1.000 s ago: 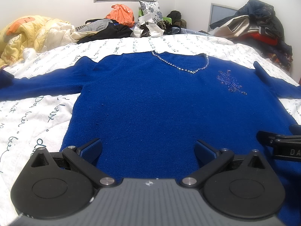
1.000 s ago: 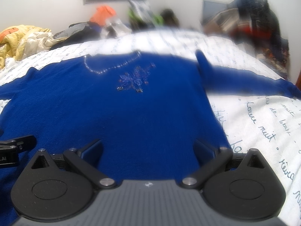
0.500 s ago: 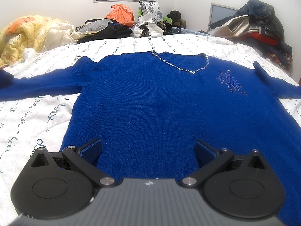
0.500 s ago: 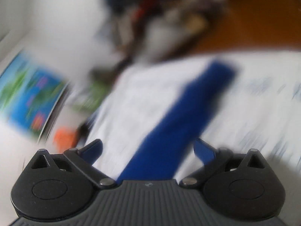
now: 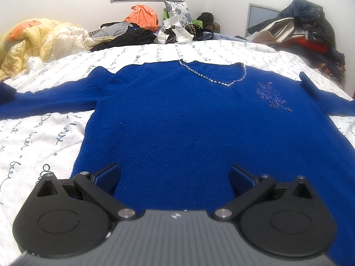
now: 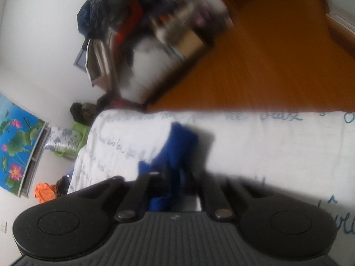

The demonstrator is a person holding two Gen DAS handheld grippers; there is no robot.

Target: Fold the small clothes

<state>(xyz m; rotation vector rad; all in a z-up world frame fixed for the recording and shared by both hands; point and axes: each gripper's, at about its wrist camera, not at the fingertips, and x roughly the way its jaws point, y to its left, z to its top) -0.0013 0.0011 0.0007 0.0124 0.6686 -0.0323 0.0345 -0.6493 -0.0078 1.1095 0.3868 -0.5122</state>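
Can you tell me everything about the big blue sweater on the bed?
The blue sweater looks like soft knit wool. It lies flat and face up on the white bedspread with writing on it, both sleeves stretched out sideways. Sparkly beads run along its V neck, and a beaded flower sits on the chest. The left gripper hovers open over its bottom part. In the blurry right wrist view, the right gripper is shut on the end of one sleeve.

Both ends of the blue sweater's (image 5: 177, 122) sleeves run off the left wrist view's side edges. The right wrist view is motion-blurred: the clothes pile (image 6: 142, 26) is indistinct, and the bedsheet (image 6: 277, 144) lettering is unreadable.
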